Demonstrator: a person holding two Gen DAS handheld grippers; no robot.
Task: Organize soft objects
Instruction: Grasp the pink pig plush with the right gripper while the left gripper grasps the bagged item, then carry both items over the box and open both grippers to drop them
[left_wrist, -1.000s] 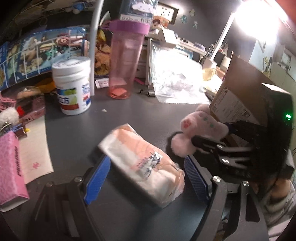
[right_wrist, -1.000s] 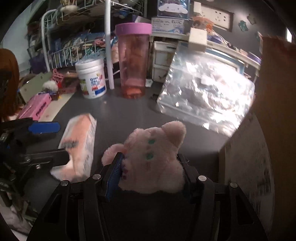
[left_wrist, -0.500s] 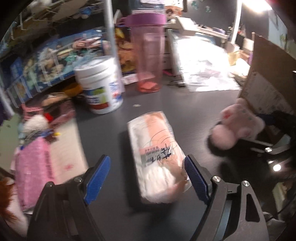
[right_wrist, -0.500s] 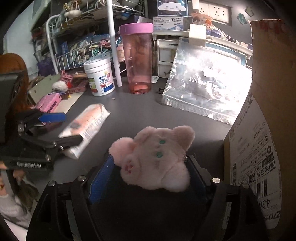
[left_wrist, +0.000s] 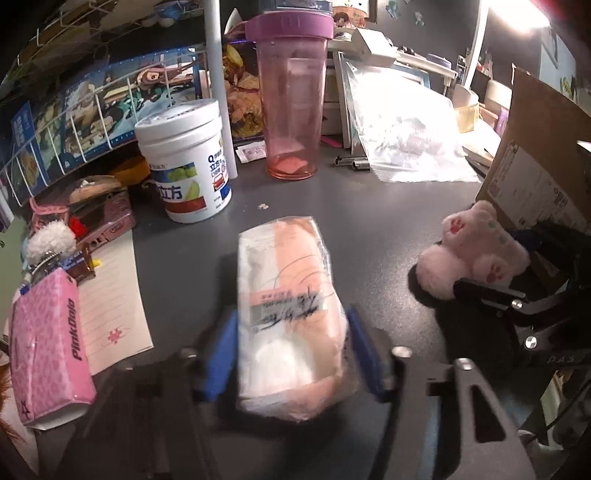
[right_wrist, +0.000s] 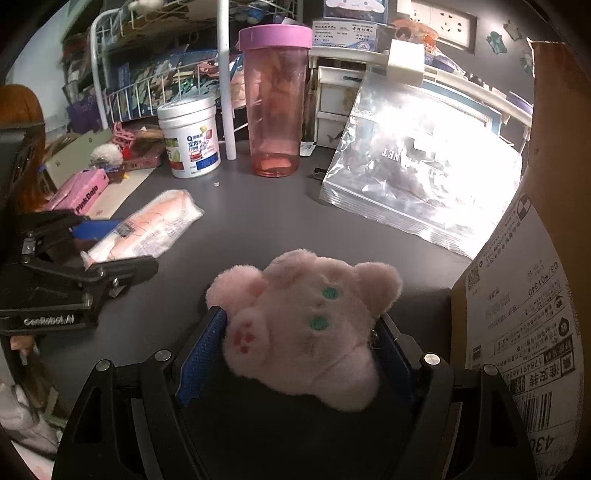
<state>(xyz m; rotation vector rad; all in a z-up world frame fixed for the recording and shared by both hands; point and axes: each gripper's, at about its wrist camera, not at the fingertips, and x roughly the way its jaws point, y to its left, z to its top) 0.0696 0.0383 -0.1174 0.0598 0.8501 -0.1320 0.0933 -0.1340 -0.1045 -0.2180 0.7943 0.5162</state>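
While the right gripper (right_wrist: 301, 343) pinches the pink plush (right_wrist: 306, 325), the blurred left gripper (left_wrist: 291, 350) seemingly clamps the tissue pack (left_wrist: 288, 314).

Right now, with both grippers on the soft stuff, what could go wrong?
The left gripper pinches only the near end of the tissue pack; its slick wrap may slip or sag when lifted. The right gripper squeezes the plush right beside the cardboard box, so a swing could bump it. The tall pink cup behind could tip if struck.
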